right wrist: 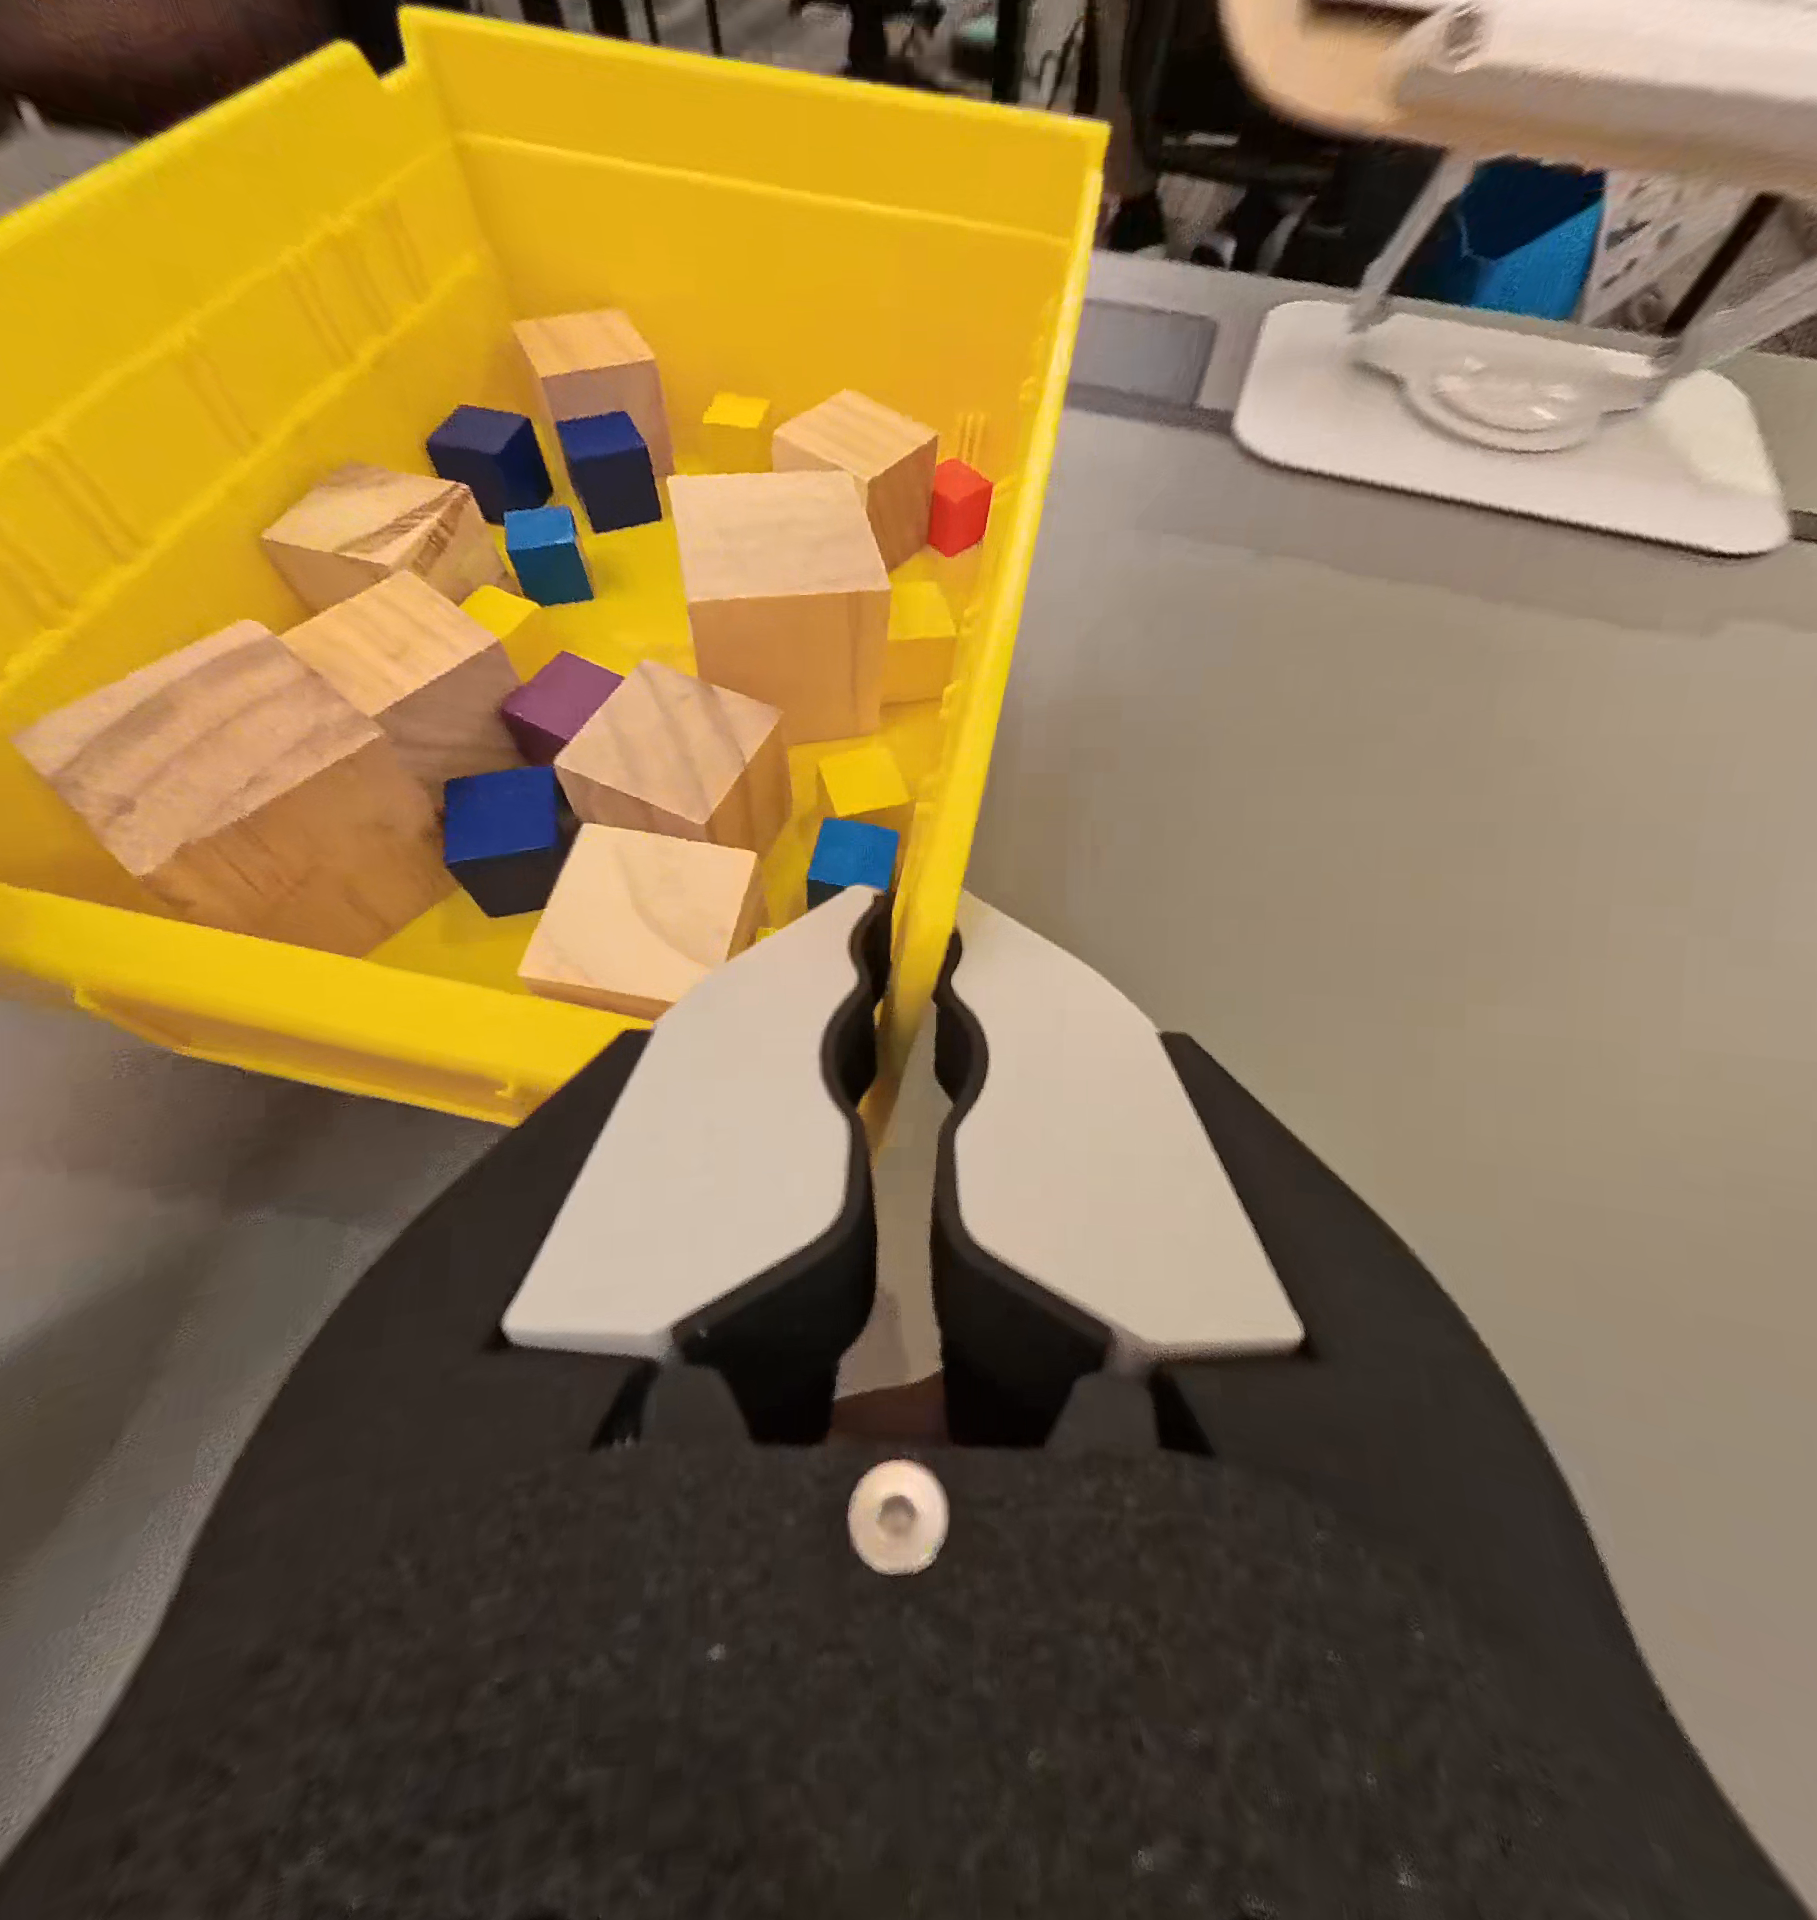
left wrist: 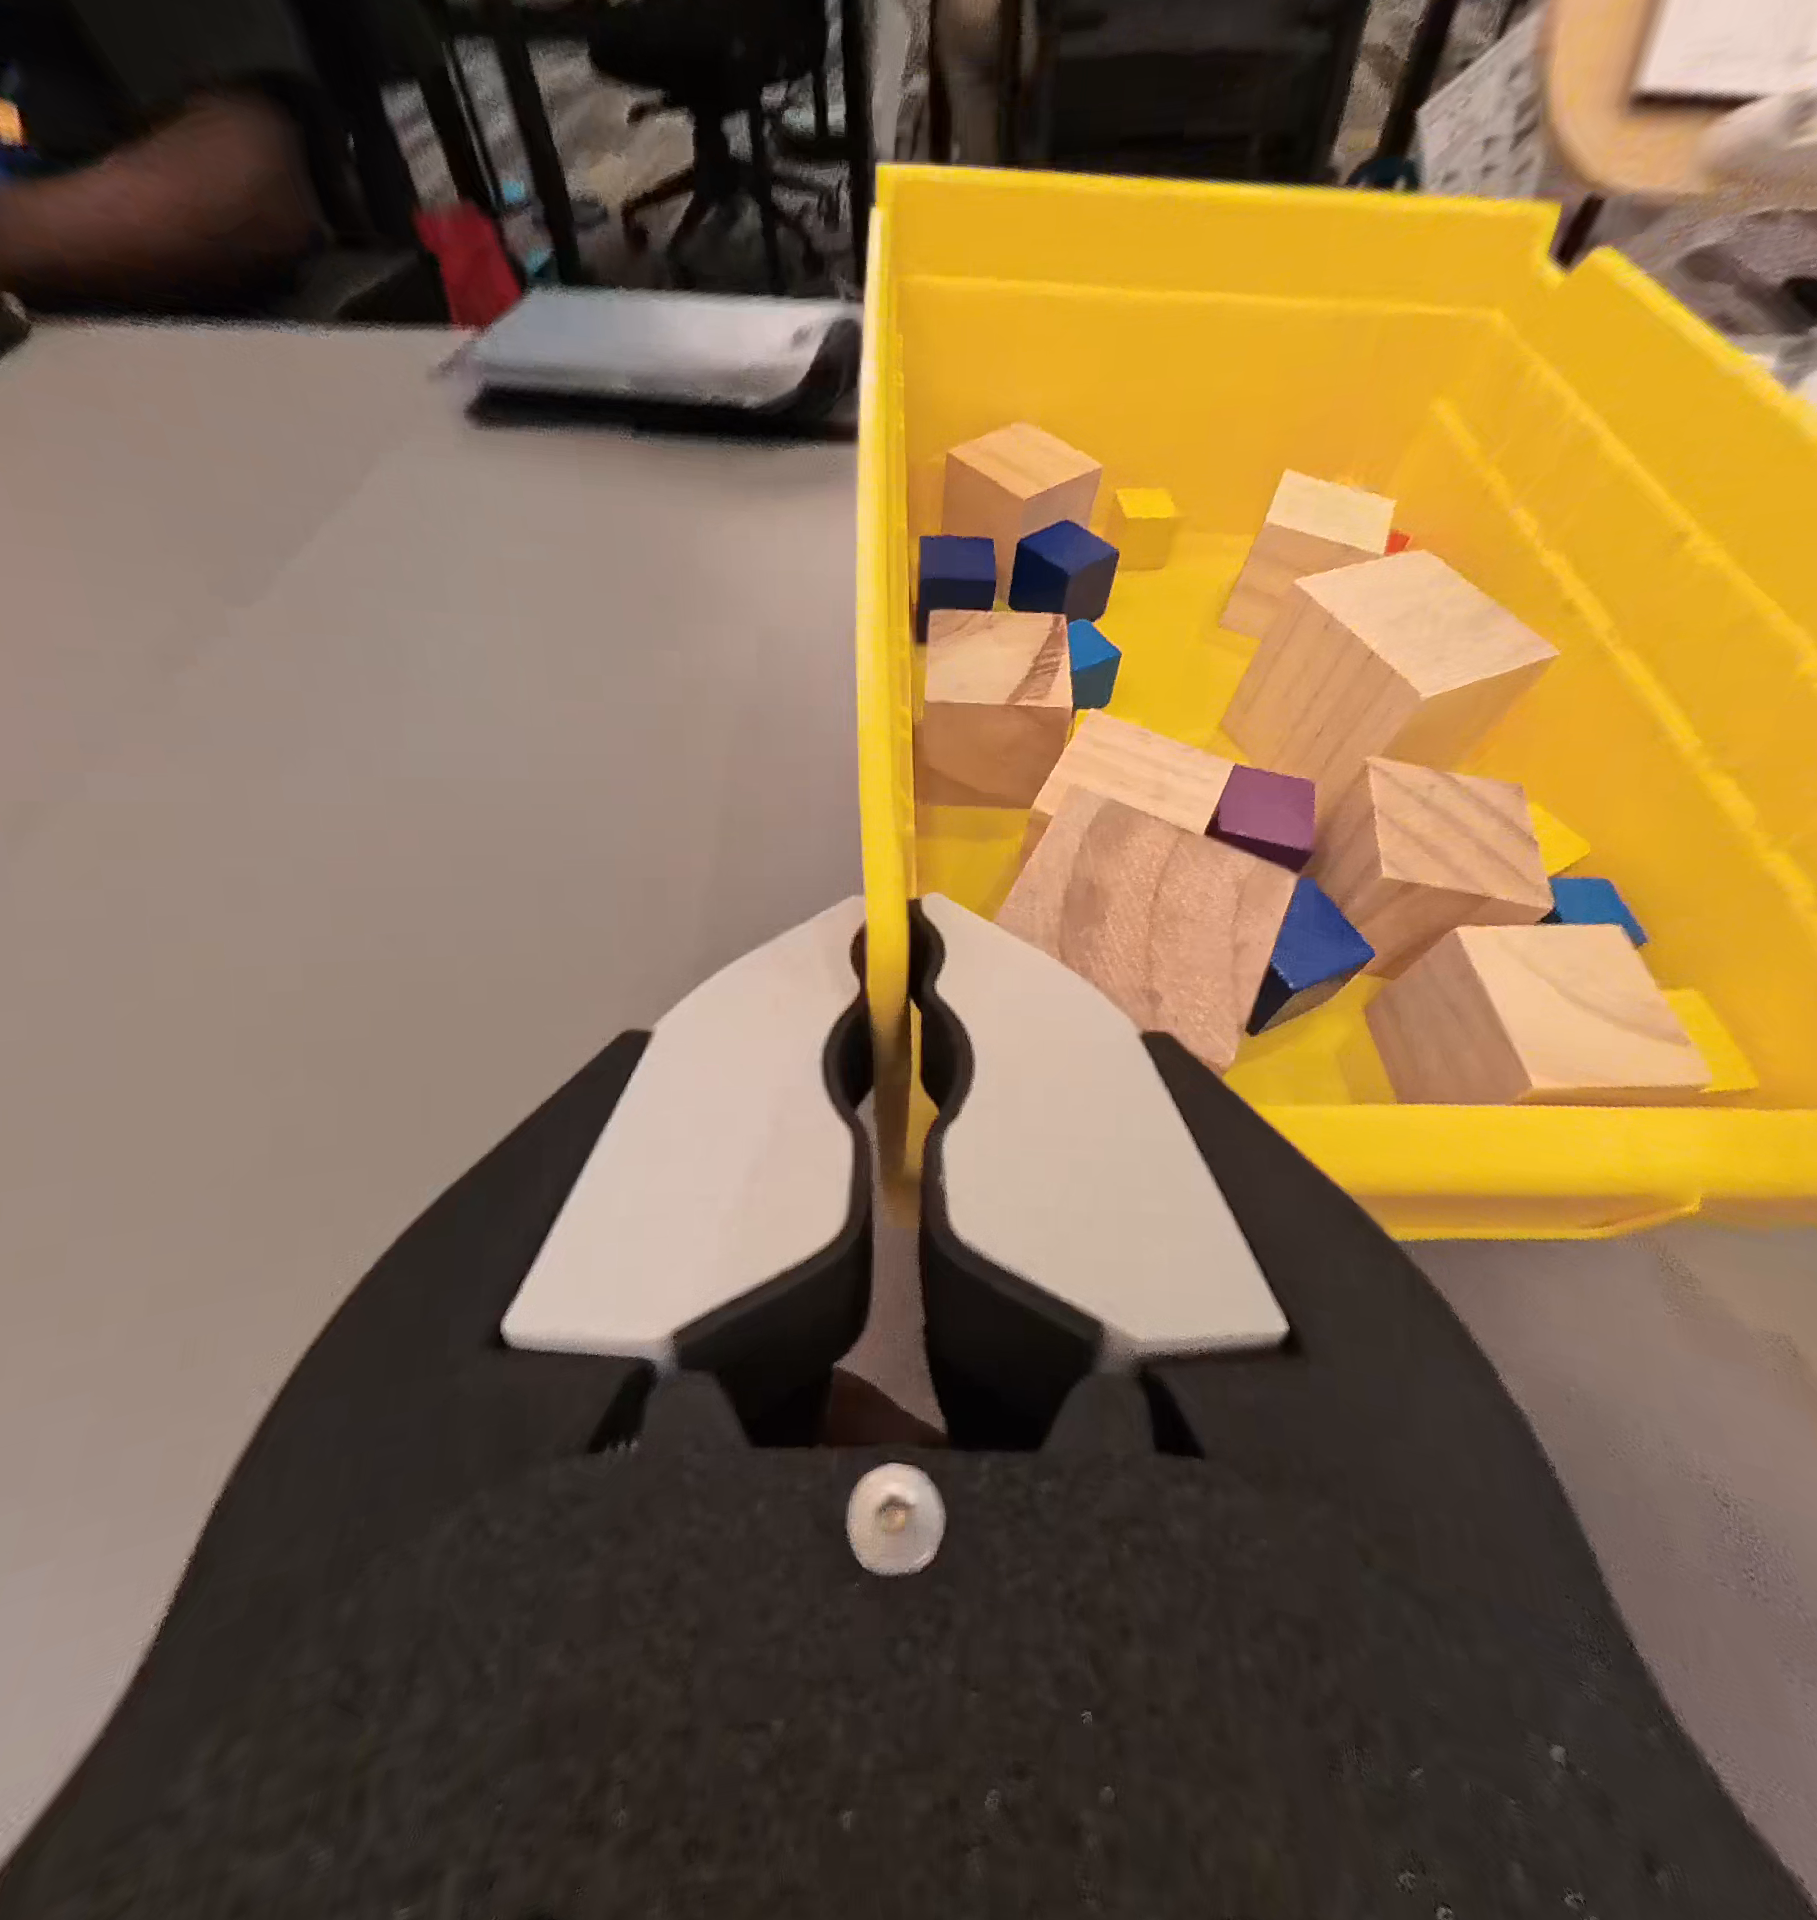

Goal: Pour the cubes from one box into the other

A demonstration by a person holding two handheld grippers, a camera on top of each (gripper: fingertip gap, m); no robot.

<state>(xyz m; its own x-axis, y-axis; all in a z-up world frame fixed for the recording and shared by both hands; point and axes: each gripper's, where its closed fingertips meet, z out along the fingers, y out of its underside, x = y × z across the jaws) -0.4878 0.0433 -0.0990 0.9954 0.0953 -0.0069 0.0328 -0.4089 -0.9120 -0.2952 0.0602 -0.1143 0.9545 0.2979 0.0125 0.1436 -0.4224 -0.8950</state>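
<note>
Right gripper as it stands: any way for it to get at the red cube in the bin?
Probably not. The right gripper is shut on the yellow bin wall, so it is occupied; the red cube lies inside by that wall, uncovered from above.

Each gripper (left wrist: 888,914) (right wrist: 914,914) was built with grey wavy-edged fingers (left wrist: 738,1122), a black felt-like body and one silver screw (left wrist: 895,1519).

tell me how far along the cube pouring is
Done: both grips are set. The left gripper and right gripper each pinch a side wall of the yellow box. In hand: holding it, cubes all inside. Left: the pour itself; the other box is not in view.
</note>
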